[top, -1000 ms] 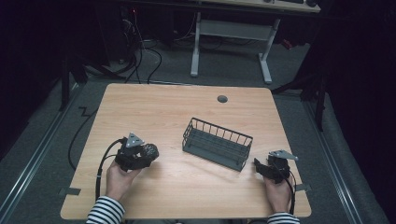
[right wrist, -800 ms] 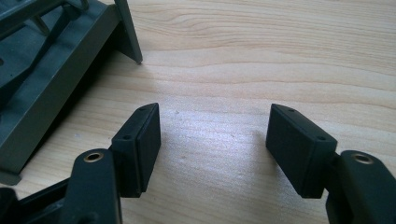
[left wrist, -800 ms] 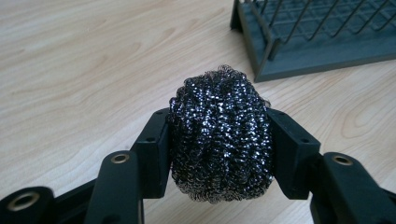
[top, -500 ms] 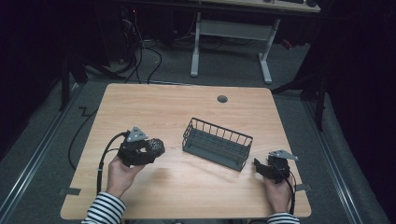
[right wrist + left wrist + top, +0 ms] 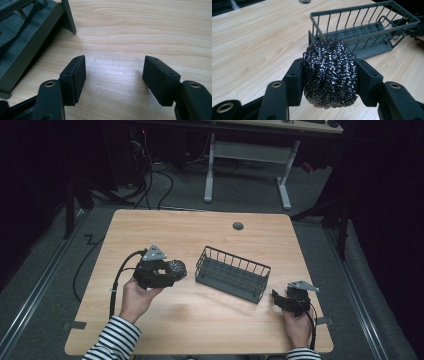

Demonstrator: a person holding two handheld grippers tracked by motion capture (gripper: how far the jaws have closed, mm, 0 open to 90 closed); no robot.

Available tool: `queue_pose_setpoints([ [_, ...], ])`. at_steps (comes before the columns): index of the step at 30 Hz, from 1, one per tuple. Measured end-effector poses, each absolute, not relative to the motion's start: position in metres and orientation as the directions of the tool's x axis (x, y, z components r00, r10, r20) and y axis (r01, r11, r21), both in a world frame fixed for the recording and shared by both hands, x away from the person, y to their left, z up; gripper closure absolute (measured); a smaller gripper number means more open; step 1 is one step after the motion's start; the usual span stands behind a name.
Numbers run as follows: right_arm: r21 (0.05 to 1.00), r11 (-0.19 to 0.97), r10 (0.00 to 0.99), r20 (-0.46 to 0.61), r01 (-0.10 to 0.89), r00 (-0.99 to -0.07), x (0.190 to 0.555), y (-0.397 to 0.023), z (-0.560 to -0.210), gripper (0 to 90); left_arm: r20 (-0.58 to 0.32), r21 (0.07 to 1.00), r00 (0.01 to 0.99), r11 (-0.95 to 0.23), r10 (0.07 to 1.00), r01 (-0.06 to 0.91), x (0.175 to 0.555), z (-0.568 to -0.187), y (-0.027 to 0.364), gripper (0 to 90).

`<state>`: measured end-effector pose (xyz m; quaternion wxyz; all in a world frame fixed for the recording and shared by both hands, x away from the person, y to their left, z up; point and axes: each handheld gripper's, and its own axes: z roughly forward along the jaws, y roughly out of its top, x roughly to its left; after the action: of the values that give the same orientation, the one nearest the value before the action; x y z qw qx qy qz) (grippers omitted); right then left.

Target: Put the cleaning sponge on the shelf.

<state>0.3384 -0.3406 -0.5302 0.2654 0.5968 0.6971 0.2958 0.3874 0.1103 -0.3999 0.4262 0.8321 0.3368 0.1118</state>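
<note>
A ball of steel wool (image 5: 329,72) is clamped between the two black pads of my left gripper (image 5: 329,77), held a little above the wooden table (image 5: 165,232). In the high view the steel wool (image 5: 176,268) and the left gripper (image 5: 172,270) hang left of a grey wire basket (image 5: 232,274). The basket (image 5: 362,32) stands empty just beyond the ball. My right gripper (image 5: 113,75) stands open low over bare wood, nothing between its pads. It rests by the basket's corner (image 5: 22,42), near the table's right front in the high view (image 5: 277,297).
A round cable hole (image 5: 238,226) sits at the table's far middle. A cable (image 5: 117,280) trails from the left gripper. Beyond the table a white desk frame (image 5: 245,155) stands on the dark floor.
My left gripper has risen off the table with the steel wool and drifted right, toward the basket. The right gripper has stayed put.
</note>
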Motion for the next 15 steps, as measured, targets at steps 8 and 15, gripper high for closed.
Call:
queue_pose_setpoints([
  [8,0.729,0.113,0.989,-0.017,0.675,-0.147,0.338,-0.341,-0.530,35.5,-0.113,0.796,0.764,-0.403,0.635,0.452,0.392,-0.386,0.100,47.3],
  [15,0.730,0.113,0.989,-0.018,0.675,-0.145,0.338,-0.340,-0.530,35.5,-0.129,0.798,0.783,-0.405,0.609,0.447,0.401,-0.376,0.085,47.5],
])
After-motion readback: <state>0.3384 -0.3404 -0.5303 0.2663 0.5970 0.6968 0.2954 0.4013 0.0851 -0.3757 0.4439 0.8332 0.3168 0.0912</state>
